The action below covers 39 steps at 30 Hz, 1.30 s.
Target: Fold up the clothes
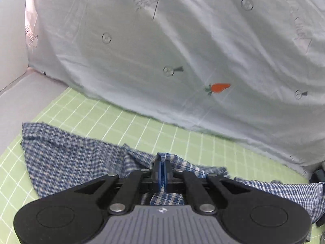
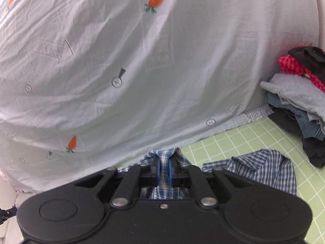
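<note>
A blue-and-white checked shirt [image 1: 67, 158] lies spread on a green grid mat [image 1: 126, 122]. My left gripper [image 1: 162, 163] is shut on a bunched fold of this shirt, and the cloth runs between its blue pads and back under the gripper body. In the right wrist view the same checked shirt [image 2: 262, 168] trails off to the right on the green mat [image 2: 264, 140]. My right gripper [image 2: 165, 162] is shut on another raised fold of it, with fabric pinched between the fingers.
A pale sheet with carrot prints [image 1: 182, 40] hangs as a backdrop behind the mat [image 2: 142, 61]. A pile of folded clothes [image 2: 300, 101], grey, blue, black and red, stands at the right edge. A white wall [image 1: 12, 50] borders the left.
</note>
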{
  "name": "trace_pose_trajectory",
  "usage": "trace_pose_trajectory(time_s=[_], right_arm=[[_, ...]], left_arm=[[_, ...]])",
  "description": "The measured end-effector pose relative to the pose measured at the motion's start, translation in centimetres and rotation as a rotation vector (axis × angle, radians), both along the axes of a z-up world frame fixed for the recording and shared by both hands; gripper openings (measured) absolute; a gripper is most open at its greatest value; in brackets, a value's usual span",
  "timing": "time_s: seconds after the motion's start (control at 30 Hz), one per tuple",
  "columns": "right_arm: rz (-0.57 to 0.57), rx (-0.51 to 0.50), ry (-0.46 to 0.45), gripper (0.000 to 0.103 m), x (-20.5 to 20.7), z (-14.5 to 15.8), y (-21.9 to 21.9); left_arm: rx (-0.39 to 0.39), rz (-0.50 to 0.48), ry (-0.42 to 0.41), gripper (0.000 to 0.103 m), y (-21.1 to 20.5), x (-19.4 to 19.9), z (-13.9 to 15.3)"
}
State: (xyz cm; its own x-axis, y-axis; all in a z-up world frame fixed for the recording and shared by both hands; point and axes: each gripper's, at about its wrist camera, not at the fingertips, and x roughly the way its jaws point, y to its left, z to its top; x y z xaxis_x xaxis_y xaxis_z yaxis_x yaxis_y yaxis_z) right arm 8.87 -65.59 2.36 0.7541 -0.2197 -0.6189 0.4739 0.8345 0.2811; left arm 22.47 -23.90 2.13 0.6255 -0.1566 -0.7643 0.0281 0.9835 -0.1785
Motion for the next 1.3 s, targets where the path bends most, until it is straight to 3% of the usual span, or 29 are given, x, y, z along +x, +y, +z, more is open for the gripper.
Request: trace_pose_trajectory(time_s=[0.1, 0.17, 0.33, 0.53, 0.6, 0.63, 0.67, 0.7, 0.73, 0.87, 0.93, 1.0, 1.03, 1.07, 1.17, 1.3], right_arm=[[0.001, -0.026, 0.092, 0.025, -0.4, -3.3, 1.1], [-0.009, -0.026, 0.1, 0.046, -2.3, -4.3, 1.9], [-0.043, 0.028, 0.161, 0.054, -6.4, -7.2, 2.8], [-0.004, 0.112, 0.245, 0.066, -7.6, -10.8, 3.6], [0.029, 0.121, 0.24, 0.062, -6.9, -11.5, 4.0], [0.054, 0.119, 0.232, 0.044, -6.5, -11.7, 4.2], [0.084, 0.112, 0.228, 0.017, -5.8, -11.6, 4.4], [0.115, 0.103, 0.226, 0.007, -5.0, -11.5, 4.7], [0.136, 0.079, 0.222, 0.004, -4.1, -10.9, 5.1], [0.233, -0.039, 0.143, 0.003, -0.9, -7.5, 7.4], [0.296, 0.033, 0.071, 0.005, 0.2, -5.8, 8.1], [0.324, 0.197, 0.035, 0.018, 0.7, -5.4, 8.0], [0.317, 0.242, 0.029, 0.028, 0.7, -5.5, 7.9], [0.297, 0.234, 0.041, 0.03, 0.2, -5.8, 7.8], [0.239, 0.182, 0.108, 0.031, -1.8, -7.2, 7.4], [0.109, 0.231, 0.15, 0.032, -6.4, -9.3, 5.0]], left_arm=[[0.049, -0.003, 0.07, 0.013, 0.5, -1.7, -2.6], [0.052, -0.011, 0.103, 0.028, 1.2, -3.4, -3.6], [0.073, -0.024, 0.217, 0.046, 2.4, -7.4, -6.2], [0.053, -0.043, 0.309, 0.05, 2.7, -10.6, -8.4], [0.051, -0.049, 0.295, 0.049, 2.5, -11.1, -8.4], [0.062, -0.036, 0.292, 0.042, 2.6, -11.2, -8.3], [0.072, -0.023, 0.289, 0.017, 2.8, -11.2, -8.2], [0.082, -0.01, 0.286, 0.004, 2.9, -11.2, -8.2], [0.092, 0.003, 0.283, 0.003, 3.0, -11.3, -8.1], [0.133, 0.055, 0.27, 0.002, 3.5, -11.4, -7.7], [0.133, 0.1, 0.263, 0.002, 4.8, -11.3, -7.2], [0.123, 0.146, 0.245, 0.002, 6.5, -11.6, -6.6], [0.127, 0.165, 0.237, 0.002, 7.2, -11.8, -6.4], [0.142, 0.18, 0.23, 0.002, 7.7, -12.1, -6.3], [0.176, 0.225, 0.221, 0.003, 9.1, -12.7, -6.3], [0.169, 0.267, 0.255, 0.003, 10.2, -13.1, -7.3]])
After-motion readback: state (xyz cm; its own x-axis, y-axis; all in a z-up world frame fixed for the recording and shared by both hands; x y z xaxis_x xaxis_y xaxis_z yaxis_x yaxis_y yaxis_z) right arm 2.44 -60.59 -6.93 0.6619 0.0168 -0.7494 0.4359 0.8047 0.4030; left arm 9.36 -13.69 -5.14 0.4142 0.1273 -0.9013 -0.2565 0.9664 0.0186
